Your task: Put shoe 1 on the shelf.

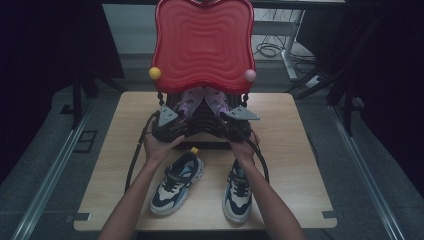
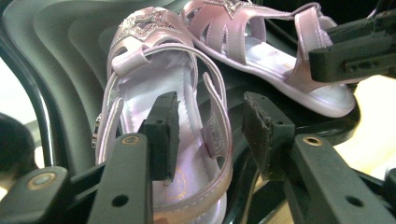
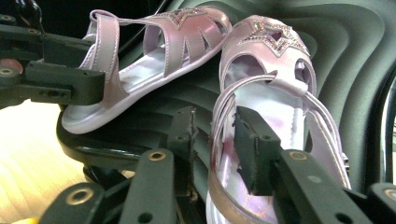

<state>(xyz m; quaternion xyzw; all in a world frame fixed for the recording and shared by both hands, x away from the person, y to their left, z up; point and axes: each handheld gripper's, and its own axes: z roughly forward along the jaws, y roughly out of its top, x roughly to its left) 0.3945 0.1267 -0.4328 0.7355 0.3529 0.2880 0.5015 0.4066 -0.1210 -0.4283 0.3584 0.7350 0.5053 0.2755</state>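
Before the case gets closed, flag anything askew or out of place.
The two pink sandals lie crooked in the black case: their toes meet while the heels splay apart, and one heel hangs over the case's rim. The sneakers also sit splayed on the table.

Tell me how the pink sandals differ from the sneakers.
The pink sandals are open and strappy, with glittery stars on the toes; the sneakers are closed and laced, in navy, white and light blue. The sandals lie in the open black case under its red lid, at the left gripper and right gripper; the sneakers stand on the bare table. Both are pairs.
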